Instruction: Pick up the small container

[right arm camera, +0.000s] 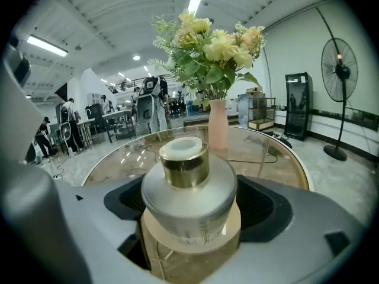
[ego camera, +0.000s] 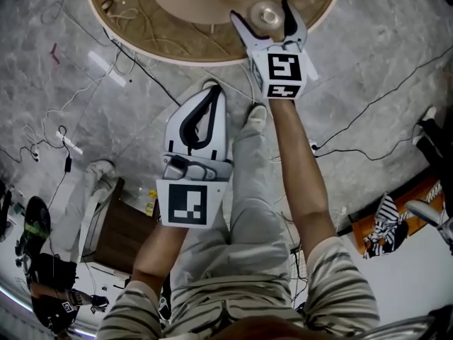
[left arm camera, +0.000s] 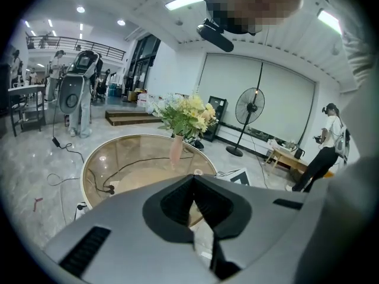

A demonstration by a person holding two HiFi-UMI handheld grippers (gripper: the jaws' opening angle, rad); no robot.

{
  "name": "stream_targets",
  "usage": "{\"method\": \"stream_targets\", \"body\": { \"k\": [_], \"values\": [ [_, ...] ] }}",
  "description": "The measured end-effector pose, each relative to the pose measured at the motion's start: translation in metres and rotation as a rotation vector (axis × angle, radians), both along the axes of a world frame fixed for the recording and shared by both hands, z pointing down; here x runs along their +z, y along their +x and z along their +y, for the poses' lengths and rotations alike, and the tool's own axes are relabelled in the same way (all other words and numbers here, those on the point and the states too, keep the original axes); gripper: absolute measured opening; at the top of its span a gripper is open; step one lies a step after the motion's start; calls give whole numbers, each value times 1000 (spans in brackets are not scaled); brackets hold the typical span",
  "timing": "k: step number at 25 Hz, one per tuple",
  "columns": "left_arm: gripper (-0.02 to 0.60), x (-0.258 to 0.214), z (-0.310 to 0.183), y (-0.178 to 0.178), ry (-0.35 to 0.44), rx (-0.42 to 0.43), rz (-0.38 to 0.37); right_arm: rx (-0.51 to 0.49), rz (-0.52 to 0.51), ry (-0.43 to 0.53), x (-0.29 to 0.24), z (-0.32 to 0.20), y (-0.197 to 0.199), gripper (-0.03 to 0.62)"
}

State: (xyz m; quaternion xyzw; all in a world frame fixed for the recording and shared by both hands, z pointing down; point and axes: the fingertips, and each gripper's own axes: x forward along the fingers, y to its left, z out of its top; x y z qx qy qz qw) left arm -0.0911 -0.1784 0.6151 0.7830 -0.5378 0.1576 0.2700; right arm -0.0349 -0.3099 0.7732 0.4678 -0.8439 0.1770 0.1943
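Observation:
The small container (ego camera: 267,14), a round silver jar with a gold neck and pale cap, stands near the edge of the round glass table (ego camera: 141,44). My right gripper (ego camera: 263,17) is open, with one jaw on each side of the jar. In the right gripper view the container (right arm camera: 189,188) fills the space between the dark pads (right arm camera: 260,209), with a narrow gap showing on each side. My left gripper (ego camera: 212,91) is shut and empty, held low over the person's legs, away from the table. In the left gripper view its jaws (left arm camera: 194,185) meet.
A pink vase of yellow flowers (right arm camera: 218,129) stands further in on the table. Black and white cables and a power strip (ego camera: 71,144) lie on the marble floor. A brown box (ego camera: 124,236) sits at the person's left and a standing fan (right arm camera: 340,70) at the far right.

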Motion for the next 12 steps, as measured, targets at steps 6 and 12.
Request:
{"method": "stream_targets", "body": {
  "k": [6, 12],
  "values": [
    [-2, 1, 5, 3, -8, -6, 2, 10, 62, -11, 3, 2, 3, 428],
    [-2, 1, 6, -7, -5, -20, -1, -1, 134, -40, 12, 0, 3, 327]
  ]
}}
